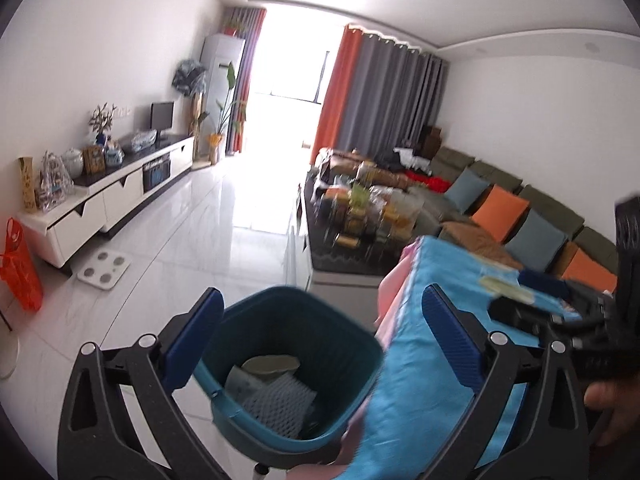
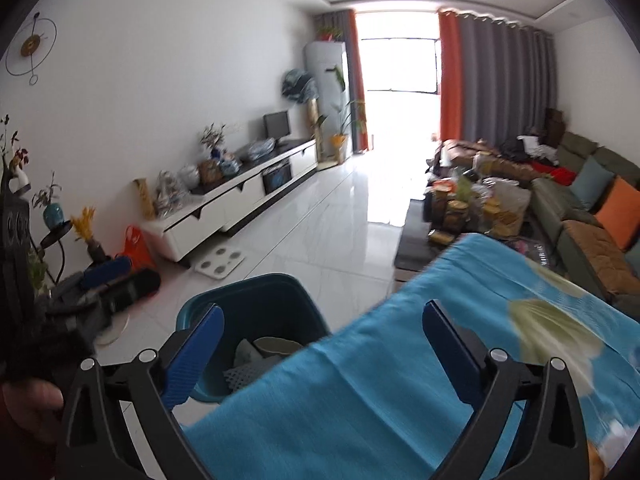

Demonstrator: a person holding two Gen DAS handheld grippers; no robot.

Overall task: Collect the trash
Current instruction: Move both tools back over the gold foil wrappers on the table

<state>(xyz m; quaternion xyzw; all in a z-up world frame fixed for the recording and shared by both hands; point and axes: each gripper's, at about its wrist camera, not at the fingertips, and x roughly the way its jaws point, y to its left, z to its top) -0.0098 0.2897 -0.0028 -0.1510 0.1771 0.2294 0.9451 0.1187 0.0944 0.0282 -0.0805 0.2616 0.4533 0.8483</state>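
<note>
Teal bin [image 1: 298,364] holding trash [image 1: 276,394], left gripper [image 1: 324,344] and right gripper [image 2: 324,352] gaping, empty

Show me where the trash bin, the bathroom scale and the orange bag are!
teal trash bin [image 1: 352,334]: left wrist view, inner back wall below the rim.
white bathroom scale [image 1: 105,266]: left wrist view, middle of its top face.
orange plastic bag [image 1: 20,272]: left wrist view, middle of the bag's body.

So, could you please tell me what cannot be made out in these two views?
- Teal bin: its base is hidden by the left gripper in the left view.
- Bin contents: half hidden by the blue cloth in the right view.
- Coffee-table items: blurred.
</note>
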